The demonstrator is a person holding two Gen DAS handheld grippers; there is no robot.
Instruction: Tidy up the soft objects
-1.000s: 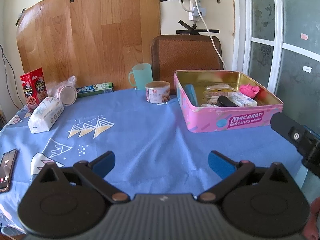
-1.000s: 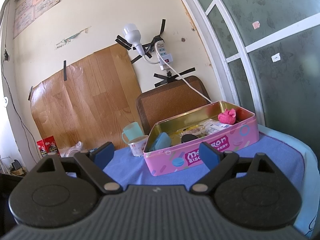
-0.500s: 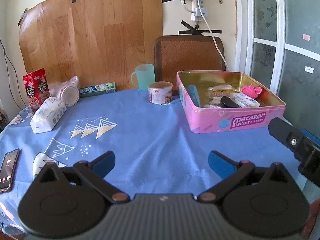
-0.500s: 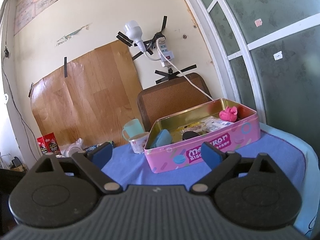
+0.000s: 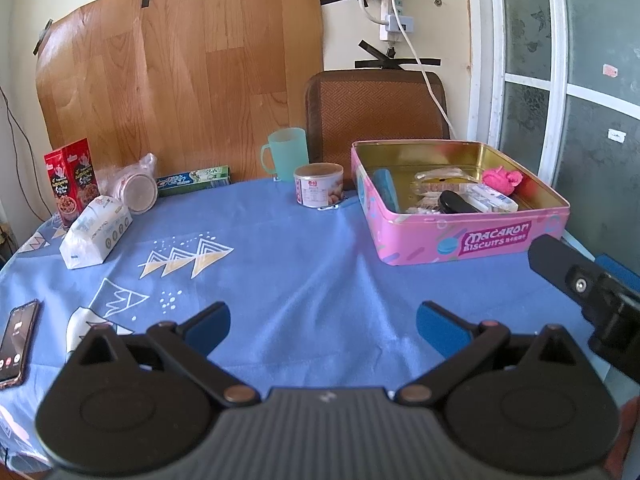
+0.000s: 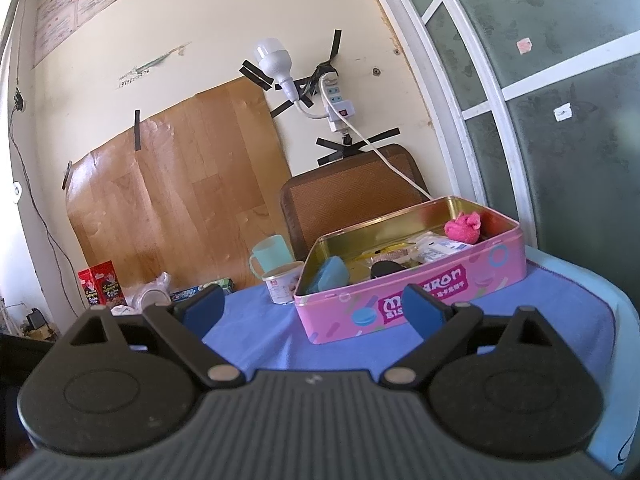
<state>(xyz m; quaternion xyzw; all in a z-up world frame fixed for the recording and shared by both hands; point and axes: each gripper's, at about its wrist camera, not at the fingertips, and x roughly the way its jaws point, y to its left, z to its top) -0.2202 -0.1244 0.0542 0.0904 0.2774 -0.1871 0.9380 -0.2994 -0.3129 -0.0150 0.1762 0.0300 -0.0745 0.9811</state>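
Note:
A pink biscuit tin [image 5: 472, 242] [image 6: 416, 300] stands open on the blue tablecloth at the right. Inside lie a pink soft toy [image 5: 502, 179] [image 6: 464, 229], a blue sponge-like pad [image 5: 386, 189] [image 6: 330, 274], a black case [image 5: 454, 204] and wrapped packets. A white tissue pack [image 5: 96, 232] lies at the left. My left gripper [image 5: 322, 326] is open and empty above the cloth, well short of the tin. My right gripper [image 6: 314, 312] is open and empty, near the tin's front; its finger shows in the left wrist view [image 5: 560, 268].
A can [image 5: 319, 186], a teal cup [image 5: 285, 154], a toothpaste box [image 5: 194, 179], a bagged bowl [image 5: 138, 188] and a red snack box [image 5: 72, 180] stand along the back. A phone [image 5: 16, 338] lies at the left edge. A chair [image 5: 376, 108] stands behind.
Both grippers have drifted slightly; the tin sits a little lower in both views. Both stay open and empty.

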